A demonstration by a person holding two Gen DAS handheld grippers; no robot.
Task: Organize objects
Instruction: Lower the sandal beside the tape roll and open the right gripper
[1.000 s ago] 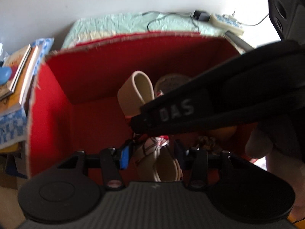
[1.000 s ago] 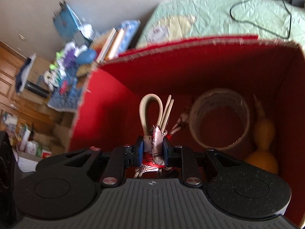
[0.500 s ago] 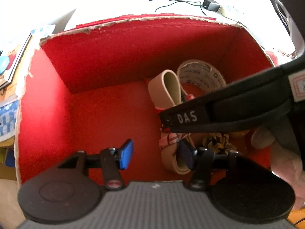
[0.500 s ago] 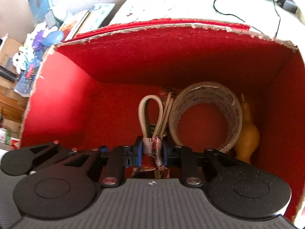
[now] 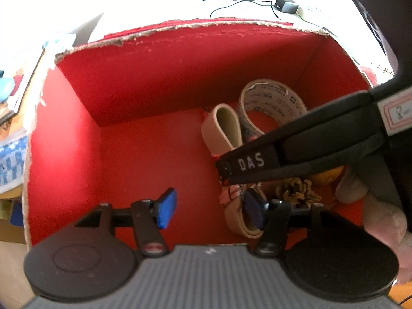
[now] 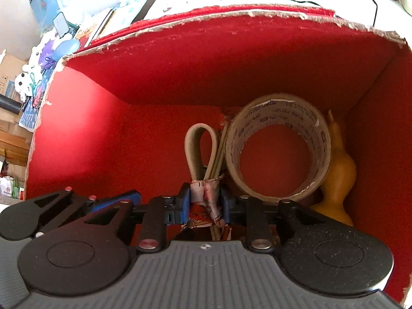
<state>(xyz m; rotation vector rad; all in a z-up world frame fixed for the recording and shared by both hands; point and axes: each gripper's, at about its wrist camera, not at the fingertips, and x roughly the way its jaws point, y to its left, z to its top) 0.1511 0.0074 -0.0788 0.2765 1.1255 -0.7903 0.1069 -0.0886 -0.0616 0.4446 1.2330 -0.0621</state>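
Pointing steeply down into red box (image 6: 180,59) | left gripper (image 5: 209,208): jaws apart, empty | right gripper (image 6: 204,203): jaws just widening, cloth-wrapped bundle (image 6: 203,193) between pads, contact unclear

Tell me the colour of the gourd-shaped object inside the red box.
Yellow-orange. The gourd stands against the right wall beside the tape roll, clearest in the right wrist view.

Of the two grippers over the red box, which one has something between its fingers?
The right gripper: a patterned bundle sits between its fingers, which have just been opening. The left gripper has only bare red box floor in its gap.
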